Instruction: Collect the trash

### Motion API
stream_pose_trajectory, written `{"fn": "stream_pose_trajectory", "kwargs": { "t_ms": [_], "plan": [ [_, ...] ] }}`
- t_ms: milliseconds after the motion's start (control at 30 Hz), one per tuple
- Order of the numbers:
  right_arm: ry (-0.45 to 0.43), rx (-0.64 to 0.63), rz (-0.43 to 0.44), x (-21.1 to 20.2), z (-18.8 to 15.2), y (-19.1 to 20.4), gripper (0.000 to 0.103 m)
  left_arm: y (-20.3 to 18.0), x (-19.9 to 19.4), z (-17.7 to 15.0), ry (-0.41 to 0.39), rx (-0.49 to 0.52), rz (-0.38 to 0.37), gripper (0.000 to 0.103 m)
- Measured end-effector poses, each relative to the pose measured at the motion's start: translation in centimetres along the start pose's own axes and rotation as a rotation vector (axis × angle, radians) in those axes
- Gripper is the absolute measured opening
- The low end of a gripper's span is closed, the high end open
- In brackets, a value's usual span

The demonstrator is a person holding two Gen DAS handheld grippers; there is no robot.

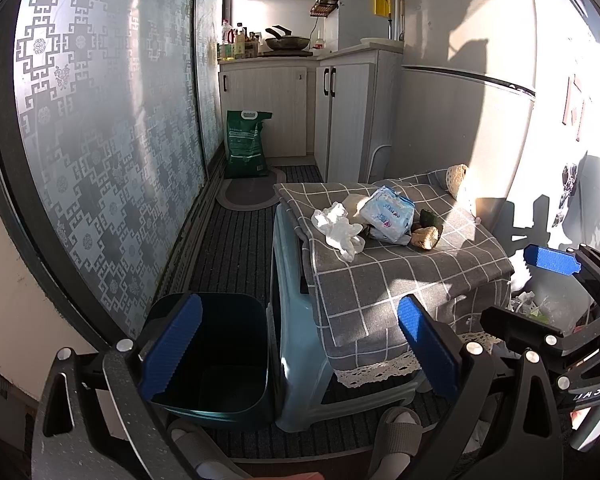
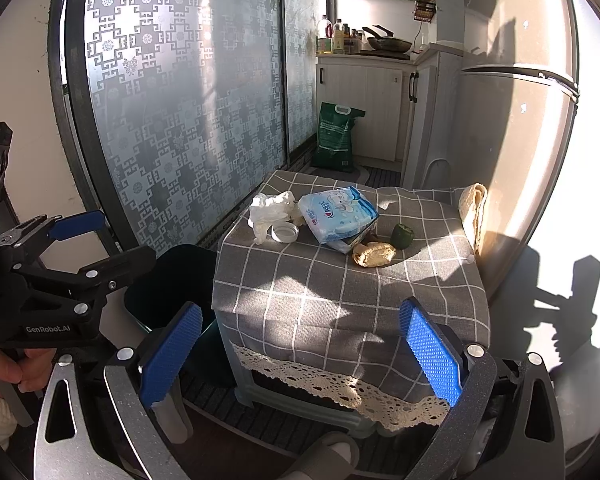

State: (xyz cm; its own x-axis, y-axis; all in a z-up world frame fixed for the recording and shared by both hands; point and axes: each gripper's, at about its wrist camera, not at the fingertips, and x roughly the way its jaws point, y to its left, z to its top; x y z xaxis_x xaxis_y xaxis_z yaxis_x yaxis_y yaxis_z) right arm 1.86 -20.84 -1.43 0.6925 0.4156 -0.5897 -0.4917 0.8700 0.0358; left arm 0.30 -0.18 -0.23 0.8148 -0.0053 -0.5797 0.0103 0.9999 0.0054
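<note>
Trash lies on a small table covered by a grey checked cloth [image 2: 340, 292]: a crumpled white tissue [image 2: 270, 210], a white lid [image 2: 285, 233], a blue-and-white wrapper pack [image 2: 337, 213], a green pepper piece [image 2: 402, 235] and a tan scrap [image 2: 374, 254]. The tissue [image 1: 338, 229], pack [image 1: 386, 211] and tan scrap [image 1: 425, 237] also show in the left wrist view. A dark bin [image 1: 216, 352] stands on the floor left of the table. My left gripper [image 1: 300, 344] is open and empty above the bin. My right gripper [image 2: 300, 350] is open and empty before the table's front edge.
A patterned frosted sliding door [image 1: 112, 140] runs along the left. A fridge [image 2: 516, 128] stands right of the table. A green sack [image 1: 246, 144] leans on white cabinets [image 1: 268, 112] at the back. Slippered feet [image 1: 396, 436] are at the bottom.
</note>
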Motion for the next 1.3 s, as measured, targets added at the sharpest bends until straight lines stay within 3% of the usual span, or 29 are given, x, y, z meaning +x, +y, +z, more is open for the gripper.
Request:
{"fn": "stream_pose_trajectory", "kwargs": {
  "t_ms": [933,1300],
  "plan": [
    [0.001,-0.009,0.002,0.15,0.03,0.62,0.1,-0.63,-0.41,0.41,-0.002,-0.003,-0.001,0.1],
    [-0.008,-0.02,0.028,-0.57,0.56,0.48,0.1,-0.27,-0.75,0.73,-0.018,-0.014,-0.051,0.098]
  ]
}}
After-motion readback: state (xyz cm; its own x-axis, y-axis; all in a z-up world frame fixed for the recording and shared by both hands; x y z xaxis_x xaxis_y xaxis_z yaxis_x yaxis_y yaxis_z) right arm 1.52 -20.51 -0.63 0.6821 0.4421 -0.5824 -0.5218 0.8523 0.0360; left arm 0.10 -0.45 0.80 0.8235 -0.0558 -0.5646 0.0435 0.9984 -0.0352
